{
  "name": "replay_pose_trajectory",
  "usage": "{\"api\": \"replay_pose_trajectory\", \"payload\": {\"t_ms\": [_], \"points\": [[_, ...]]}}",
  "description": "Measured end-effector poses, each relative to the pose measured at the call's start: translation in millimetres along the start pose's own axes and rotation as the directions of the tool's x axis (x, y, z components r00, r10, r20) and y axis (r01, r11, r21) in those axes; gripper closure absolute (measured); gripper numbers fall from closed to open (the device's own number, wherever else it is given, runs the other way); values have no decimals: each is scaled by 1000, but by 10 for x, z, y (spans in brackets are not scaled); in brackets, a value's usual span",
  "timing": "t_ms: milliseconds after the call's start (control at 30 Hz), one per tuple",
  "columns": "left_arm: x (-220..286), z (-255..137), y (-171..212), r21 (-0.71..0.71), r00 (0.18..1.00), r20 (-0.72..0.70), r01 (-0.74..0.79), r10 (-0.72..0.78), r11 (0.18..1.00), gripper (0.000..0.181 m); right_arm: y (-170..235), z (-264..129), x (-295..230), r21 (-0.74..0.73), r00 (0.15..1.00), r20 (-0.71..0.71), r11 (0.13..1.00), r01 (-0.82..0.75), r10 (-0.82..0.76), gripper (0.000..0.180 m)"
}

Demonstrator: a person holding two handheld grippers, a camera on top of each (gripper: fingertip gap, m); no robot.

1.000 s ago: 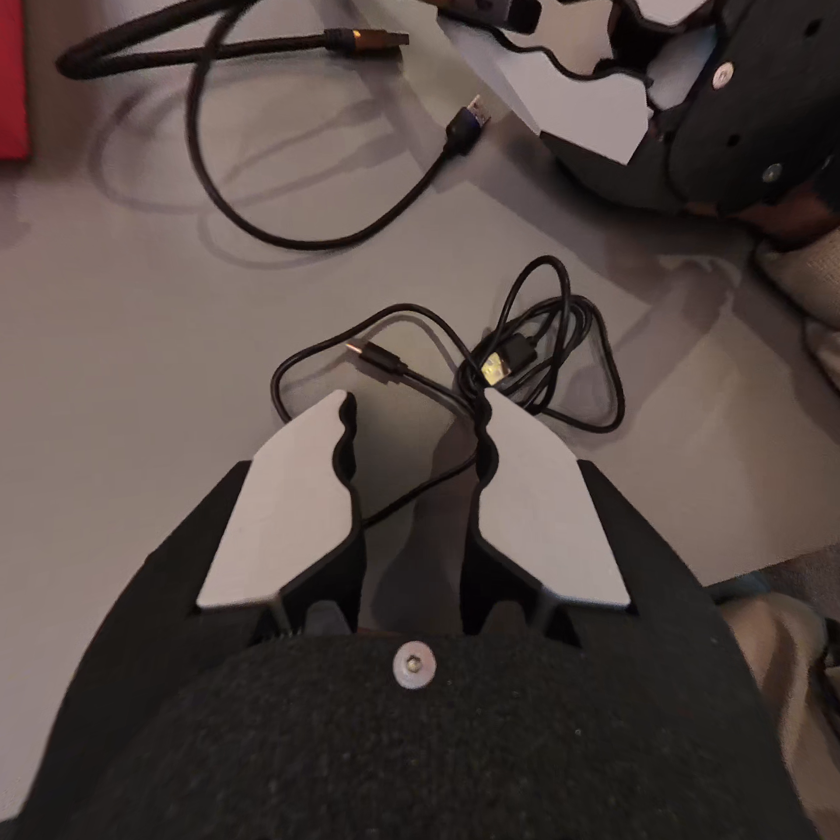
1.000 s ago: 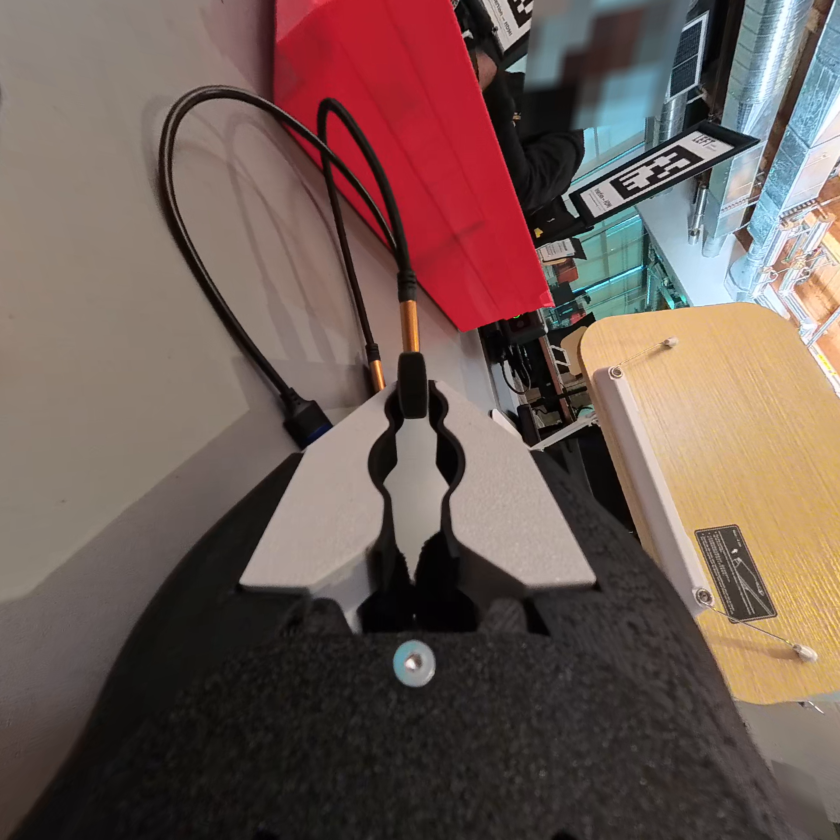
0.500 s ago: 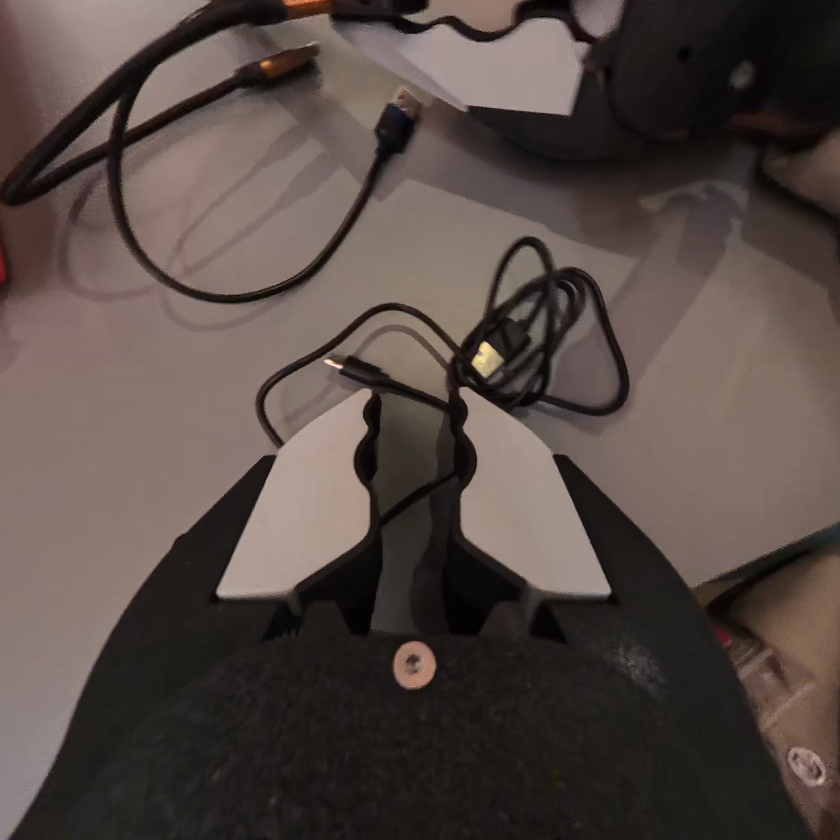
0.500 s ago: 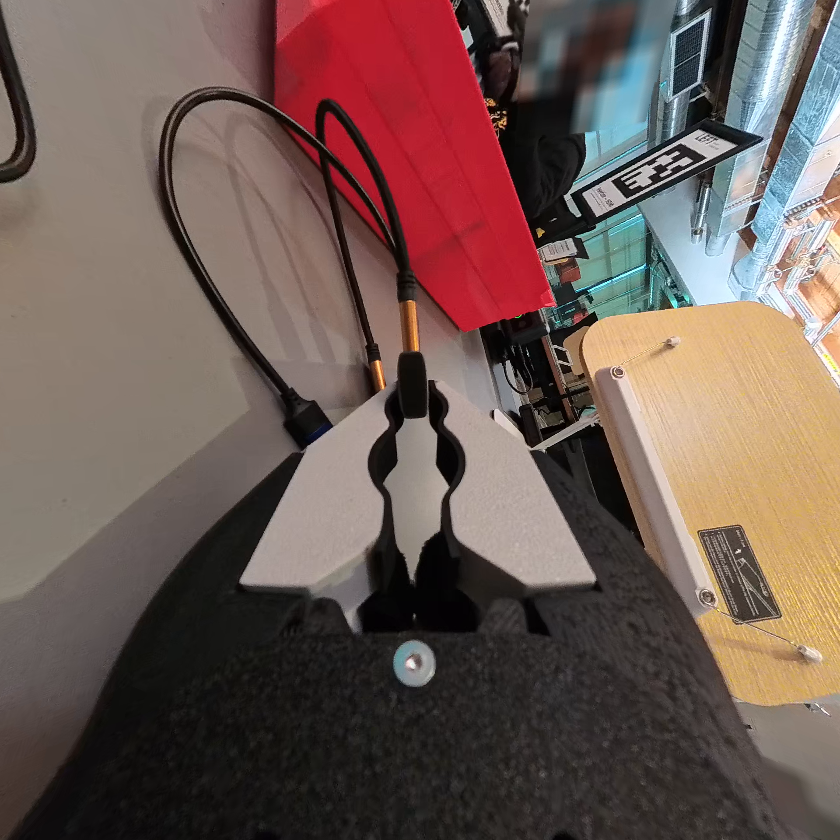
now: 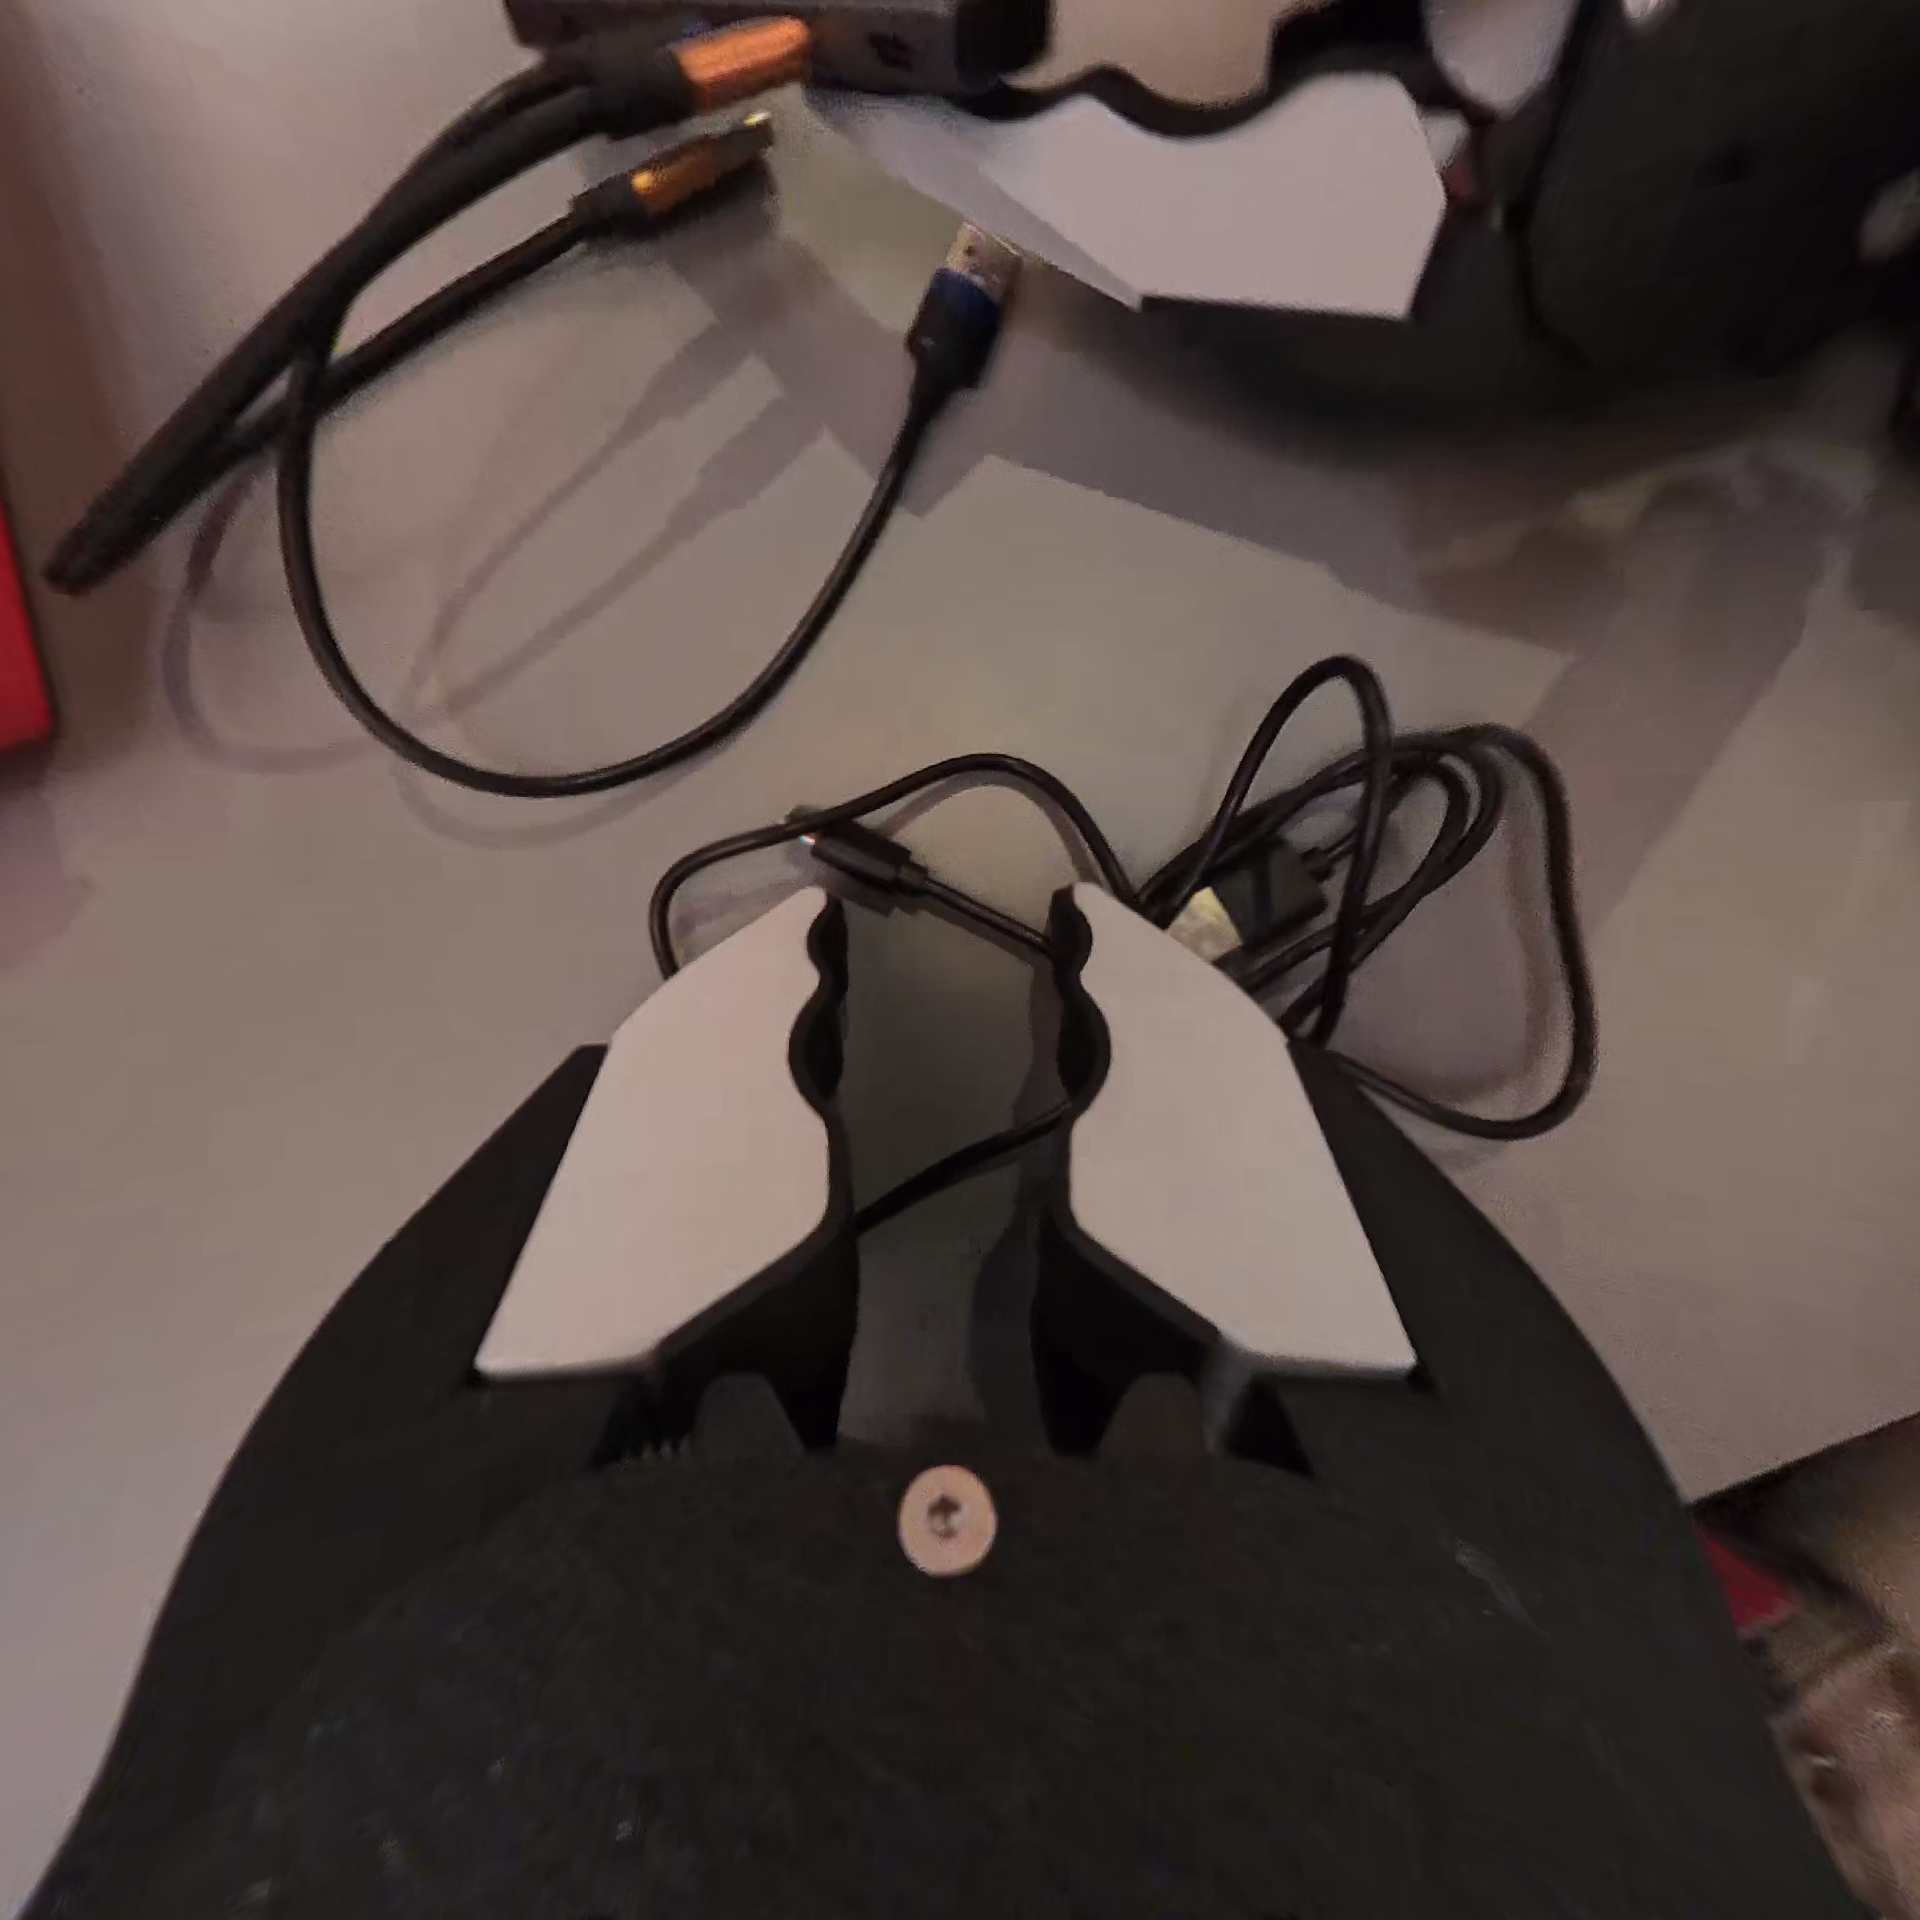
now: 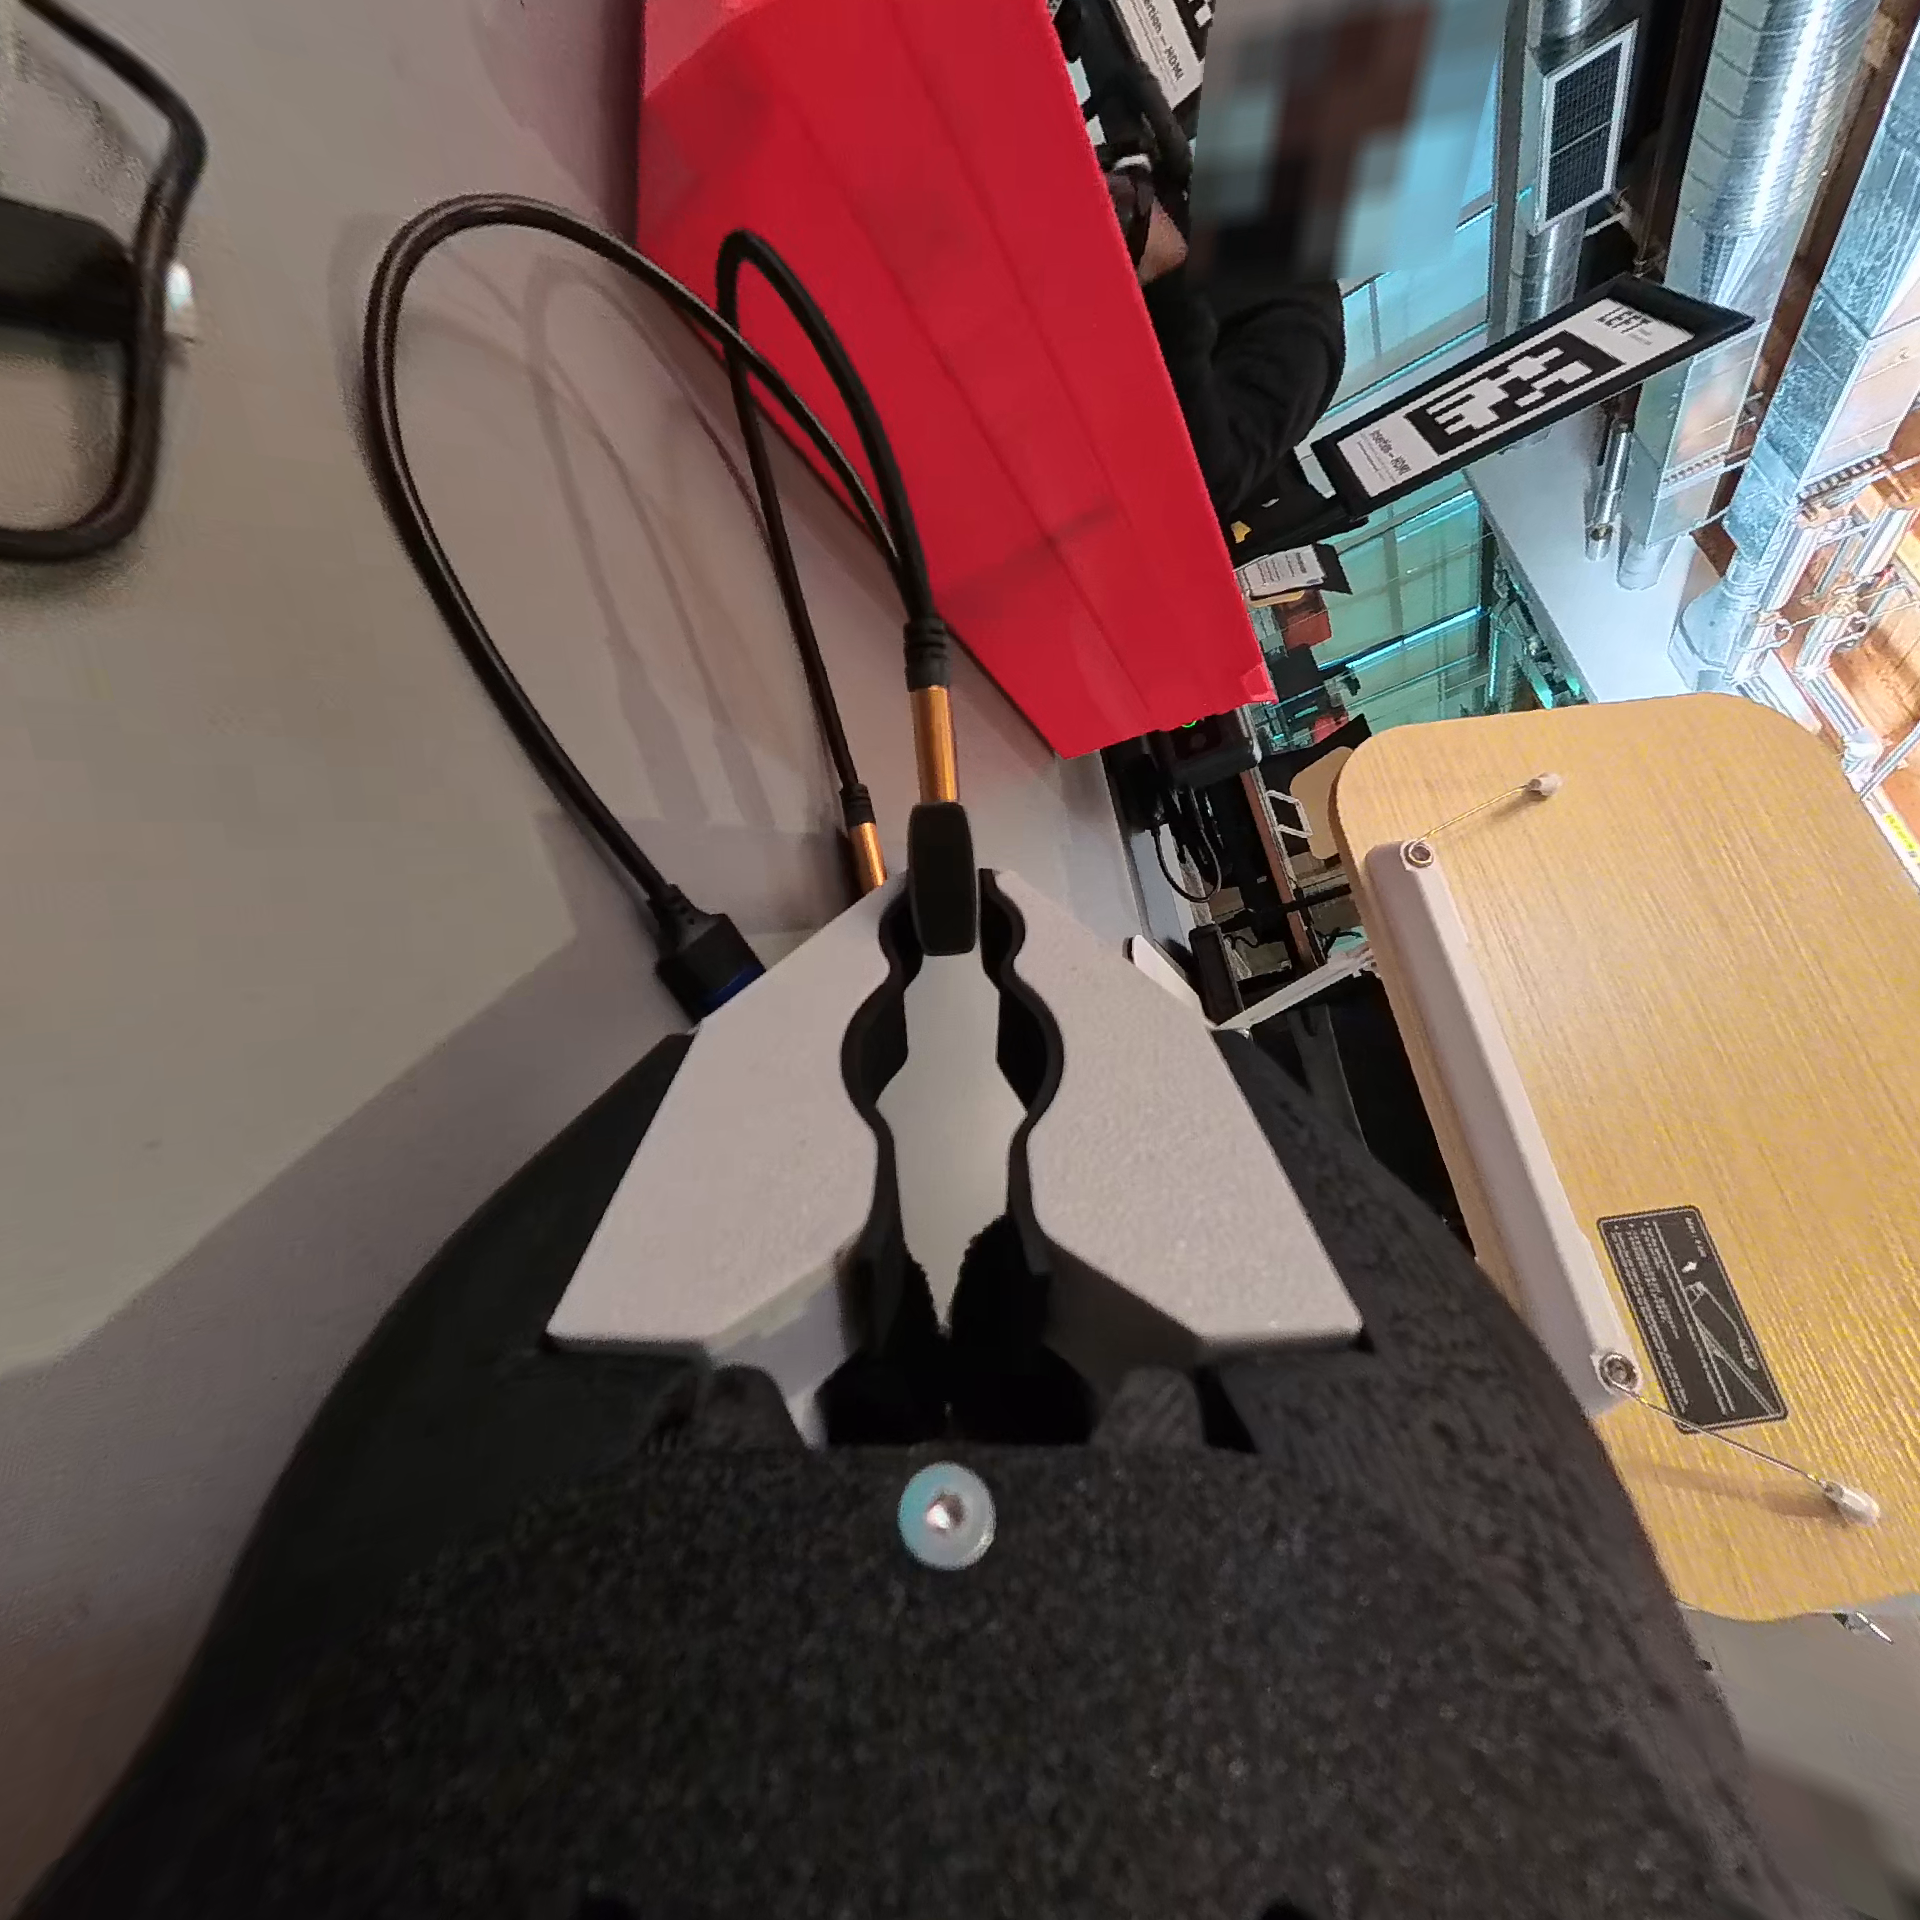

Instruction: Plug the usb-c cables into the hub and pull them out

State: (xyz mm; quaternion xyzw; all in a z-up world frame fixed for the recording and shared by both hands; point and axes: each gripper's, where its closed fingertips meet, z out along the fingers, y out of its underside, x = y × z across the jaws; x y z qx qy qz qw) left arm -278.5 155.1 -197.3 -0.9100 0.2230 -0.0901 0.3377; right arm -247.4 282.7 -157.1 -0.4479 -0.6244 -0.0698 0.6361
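Observation:
My left gripper [image 5: 940,920] is open, low over the grey table. The thin black cable's USB-C plug [image 5: 857,857] lies just ahead of its tips, and the cable runs back between the jaws. My right gripper [image 6: 943,914] is shut on the dark hub [image 6: 943,883], seen edge-on. An orange-collared plug [image 6: 932,743] sits in the hub's far end. In the left wrist view, the hub [image 5: 883,47] and the right gripper's white fingers [image 5: 1247,197] are at the top edge. A second orange plug [image 5: 691,177] lies loose on the table.
The thin cable's coil, with a USB-A plug [image 5: 1205,920], lies right of my left gripper. A black cable with a blue USB-A plug [image 5: 961,291] loops across the table. A red box [image 6: 935,364] stands beyond the hub. A wooden chair seat [image 6: 1662,1091] is past the table edge. The left gripper's tips are roughly 15 cm from the right gripper's.
My left gripper has moved forward so its tips are nearer the thin cable's USB-C plug, and its jaws stand narrower than a second ago. The right gripper still holds the hub.

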Motion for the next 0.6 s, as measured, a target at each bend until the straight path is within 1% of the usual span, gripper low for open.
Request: {"api": "replay_pose_trajectory", "payload": {"t_ms": [33,100,167,267,400,500,600], "points": [[33,1,6,6,998,-4,-64,64,998,154,0,0,0,0,1000,0,1000,1,-1,170],[142,-15,27,31,986,-49,-159,160,987,170,0,-1,0,-1,1000,0,1000,2,-2,170],[199,-33,55,34,973,-69,-218,220,975,176,0,0,0,-1,1000,0,1000,2,-2,170],[185,-55,83,12,958,-69,-278,278,961,179,-1,2,0,-1,1000,0,1000,3,-3,170],[173,-139,162,-17,921,-132,-373,367,928,180,-1,1,3,-1,1000,0,1000,2,-2,170],[113,-344,123,-6,897,-151,-420,415,907,180,-1,1,4,-1,1000,0,1000,2,-2,170],[118,-617,10,39,882,-244,-407,404,913,180,-9,-2,10,2,1000,-3,1000,5,-5,170]]}}
